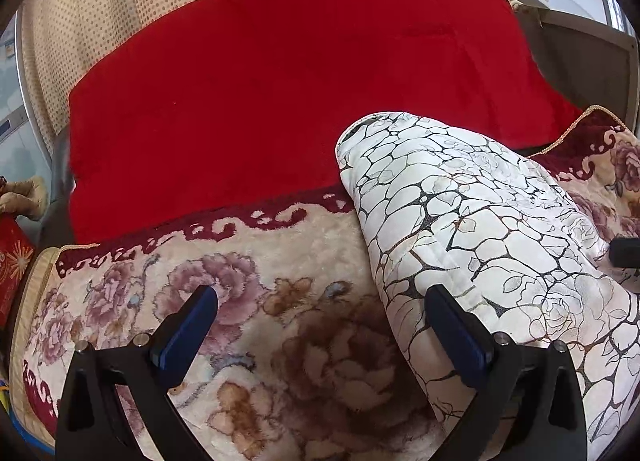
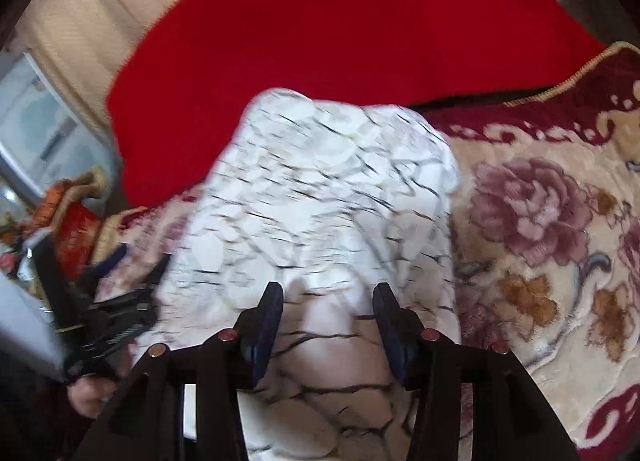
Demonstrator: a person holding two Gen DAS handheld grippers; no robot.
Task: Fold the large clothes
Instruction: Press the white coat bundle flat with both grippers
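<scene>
My right gripper [image 2: 326, 293] has its jaws part-spread with a puffed ridge of the white garment [image 2: 320, 189] rising between them; that view is smeared, and I cannot tell whether the pads are pressing the cloth or only straddling it. My left gripper [image 1: 322, 297] is plainly spread wide and holds nothing: one finger hangs over the floral blanket [image 1: 248, 301], the other sits just at the edge of the garment's near fold. The garment itself, white with a dark crackle print and quilted, lies as a thick bundle across the blanket, its far end reaching onto the red cover [image 1: 280, 81] behind. I judge it soft and padded, fairly light for its bulk, likely to slump and spring back rather than hold a crease, and a bit slick on the surface, so a shallow pinch would slide off. I would take it at a seam or hem edge, where the layers are thin enough to fit between the jaws, one gripper at each corner of the same edge, not on the fat middle. The plush blanket underneath may drag at it.
</scene>
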